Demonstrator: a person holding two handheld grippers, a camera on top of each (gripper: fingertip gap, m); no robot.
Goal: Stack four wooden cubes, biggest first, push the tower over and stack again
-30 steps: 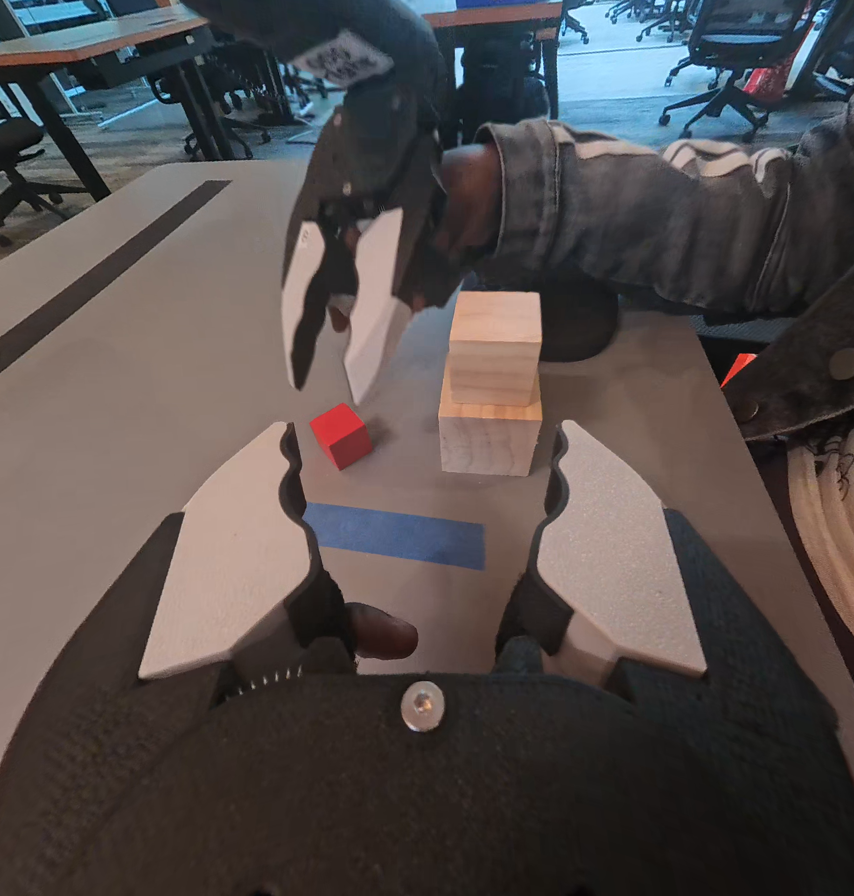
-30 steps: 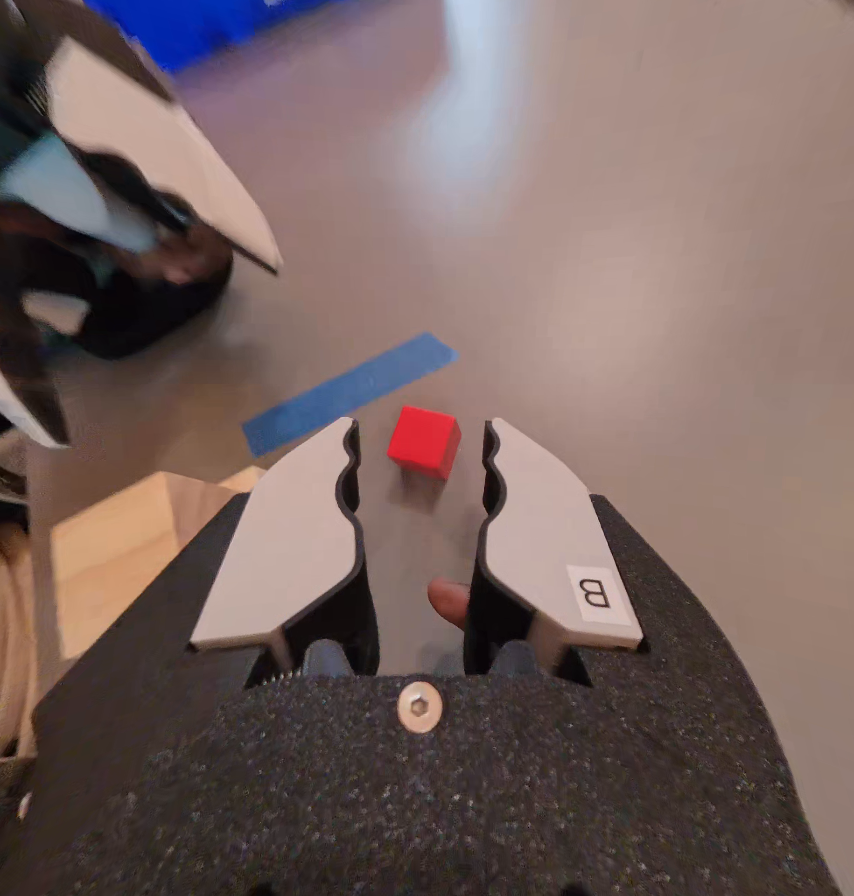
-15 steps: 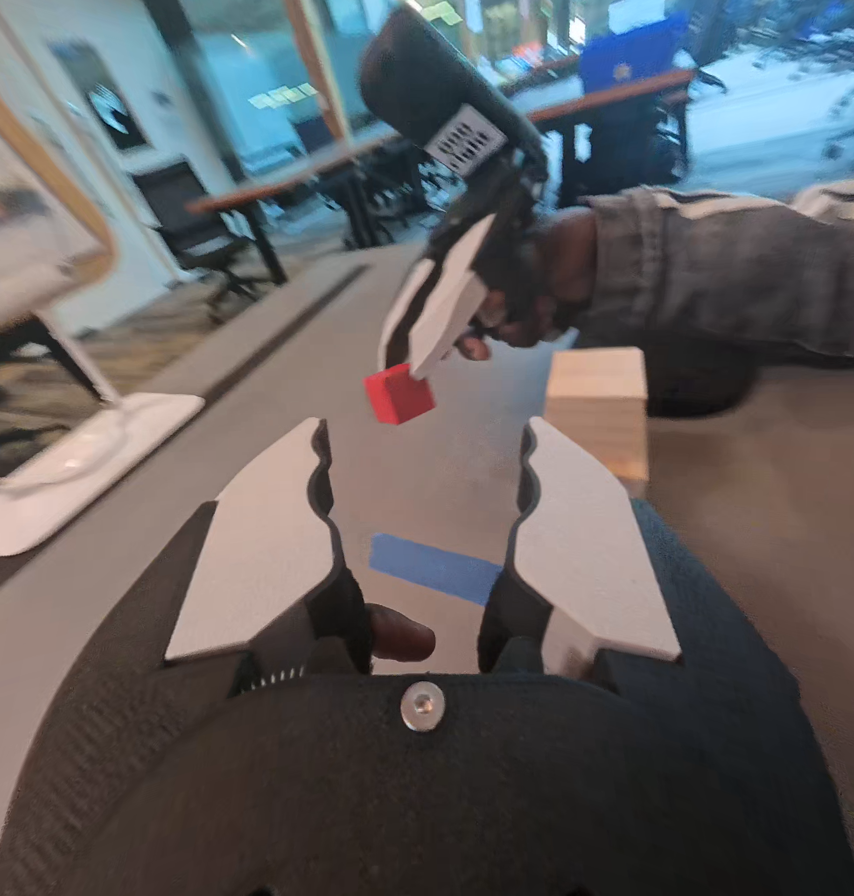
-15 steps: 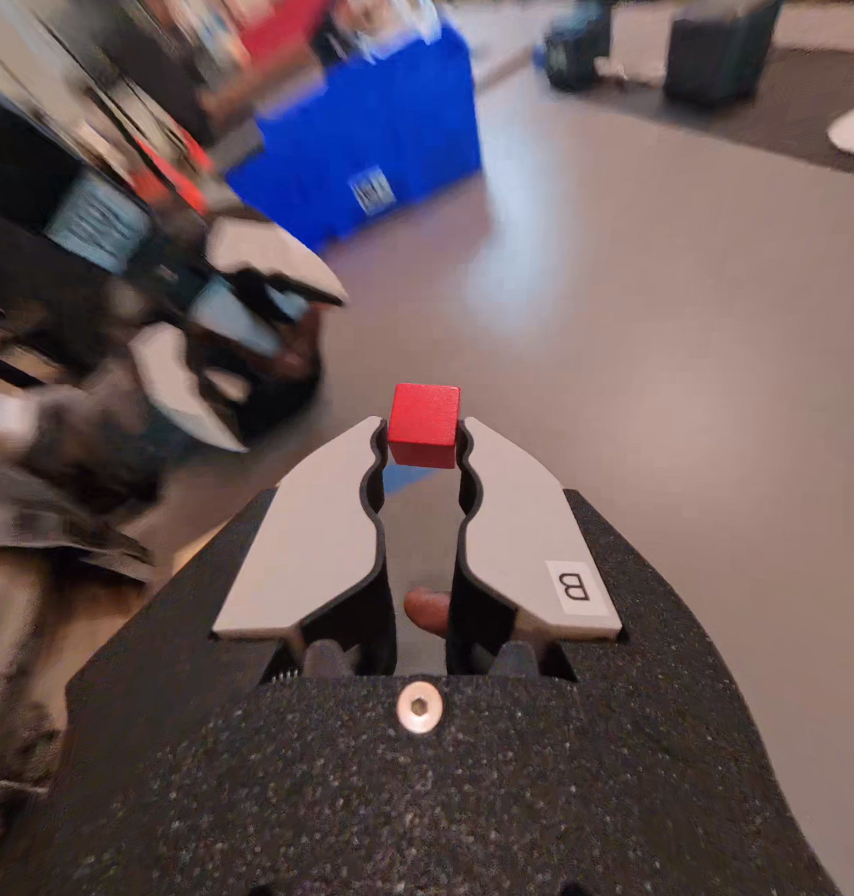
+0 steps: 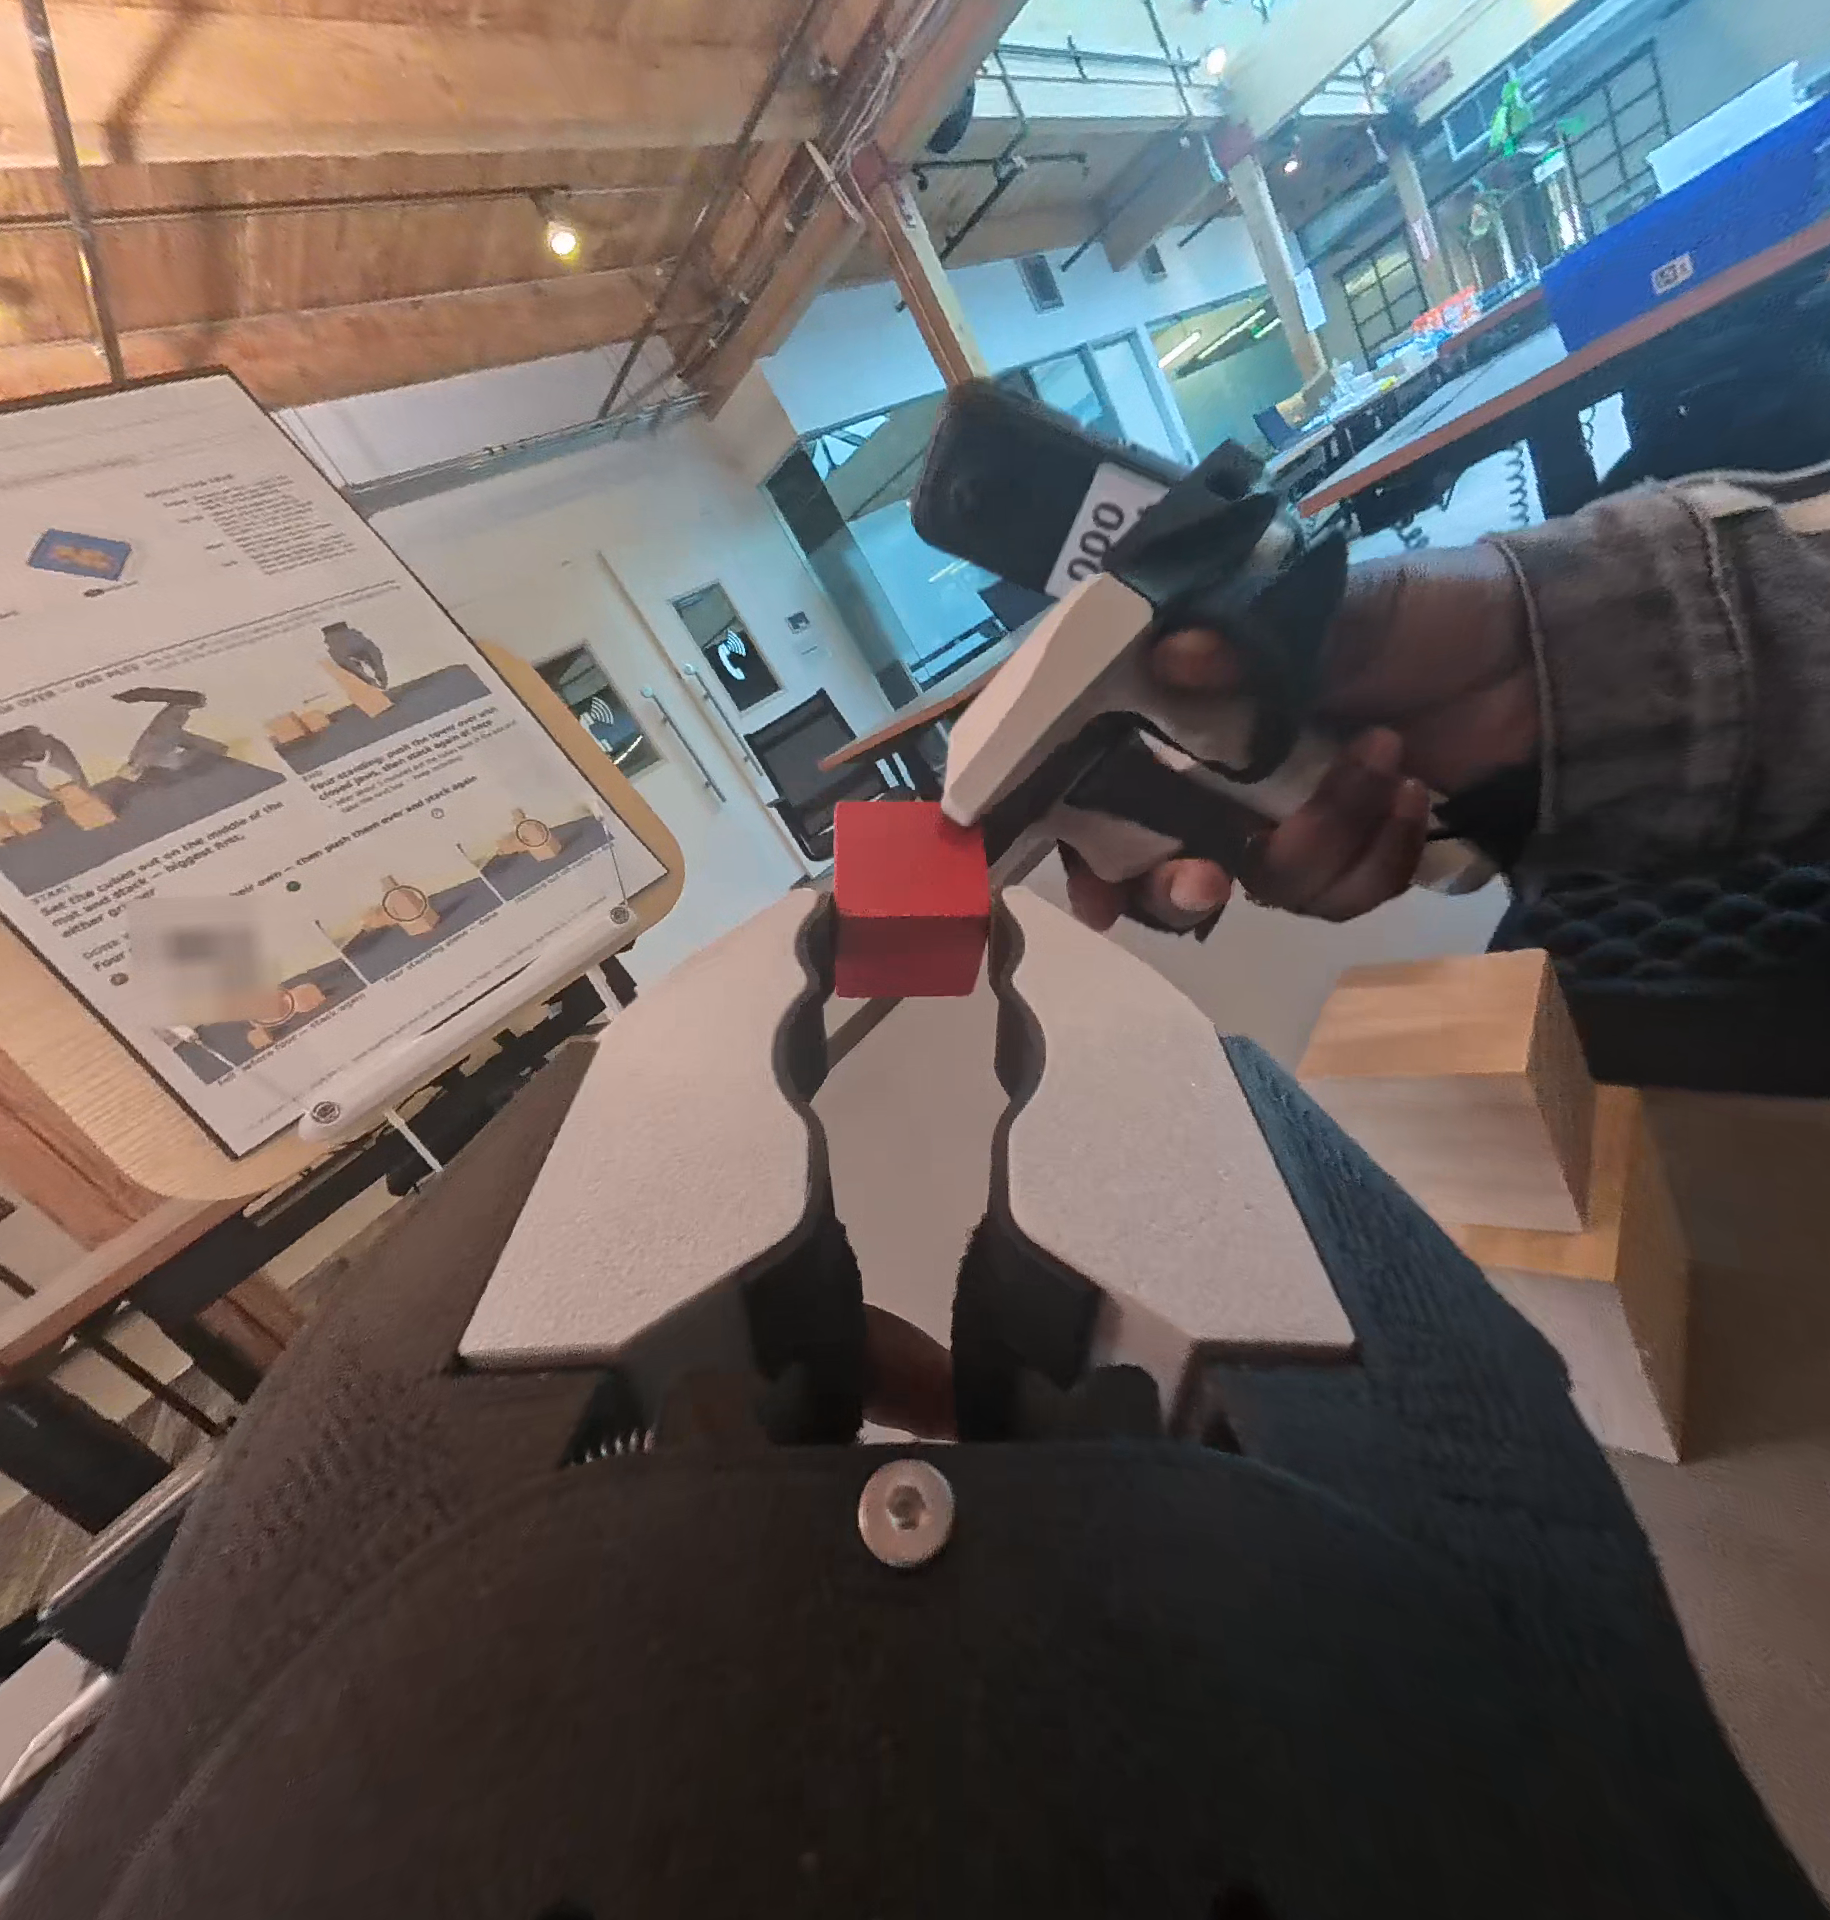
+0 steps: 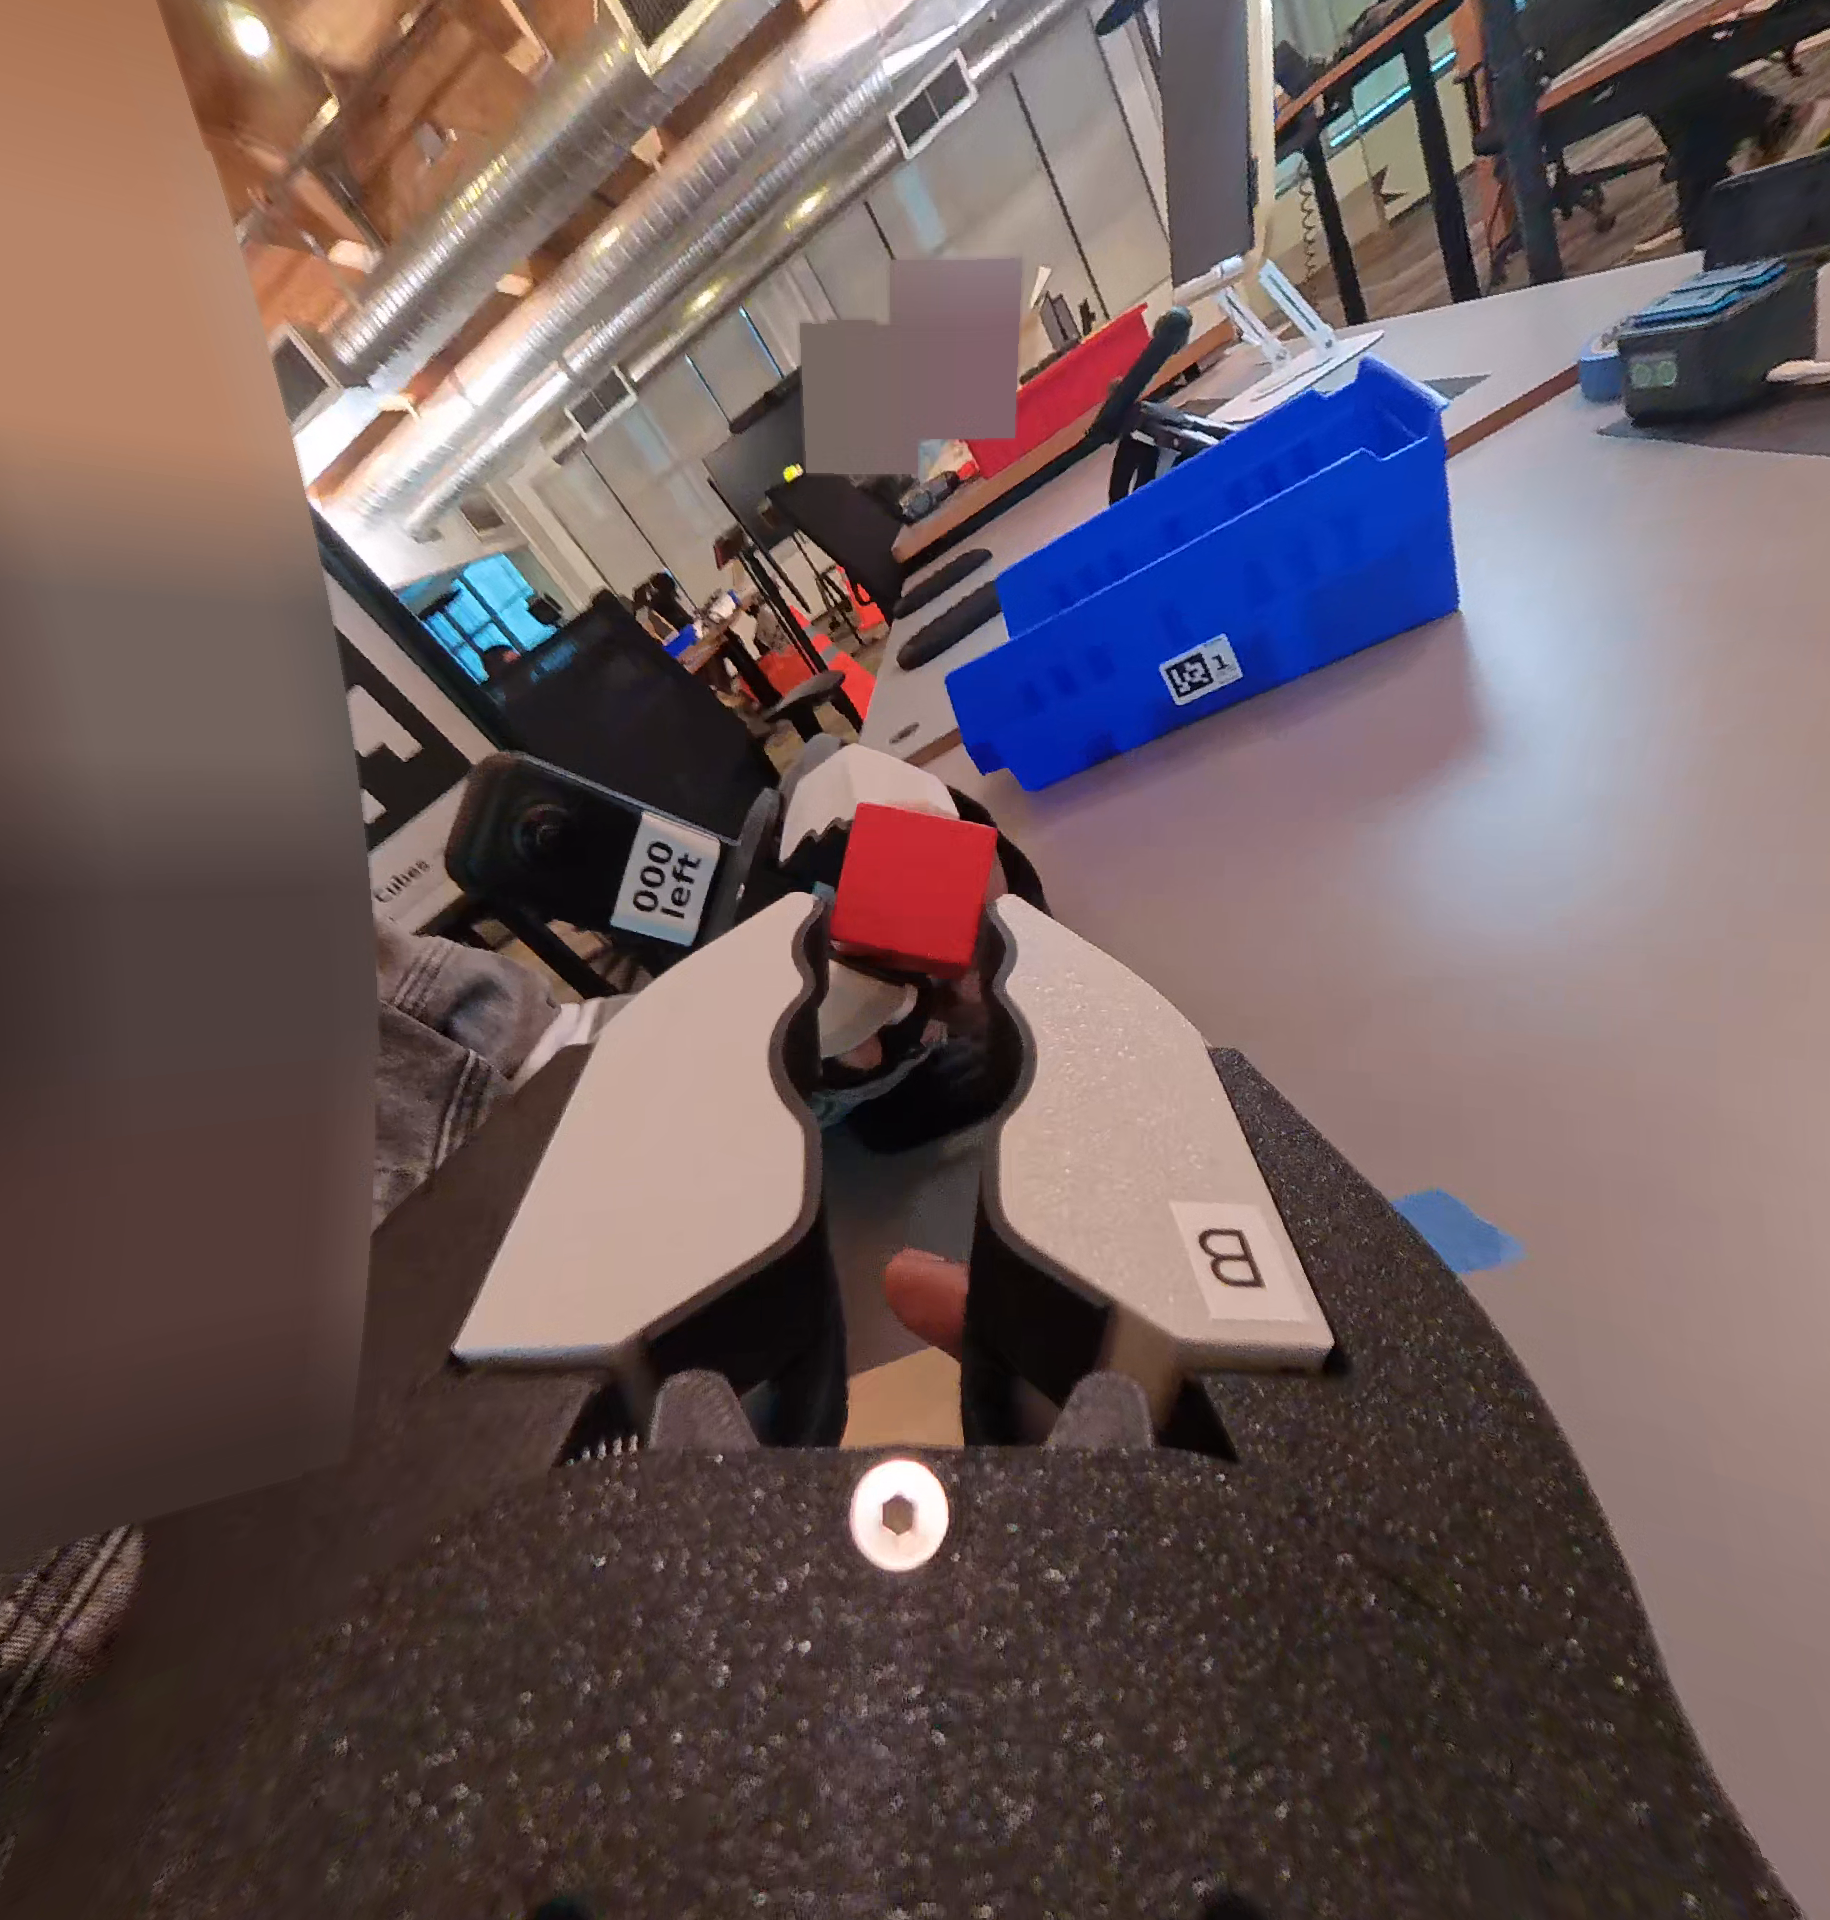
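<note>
The grey table (image 6: 1513,935) carries a blue bin (image 6: 1254,582) and, in the left wrist view, two stacked wooden cubes (image 5: 1462,1143). Above it, the left gripper (image 5: 911,914) and right gripper (image 6: 906,914) meet, both narrowly parted and apparently both pressing on the small red cube (image 5: 911,899), held in the air.

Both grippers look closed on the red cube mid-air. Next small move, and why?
Probably open the right gripper and back it off. The red cube sits pinched between the left gripper fingers too, so the handover looks made. The two-block wooden stack waits just right of the left gripper, which cannot carry the cube there while both hold it.
</note>
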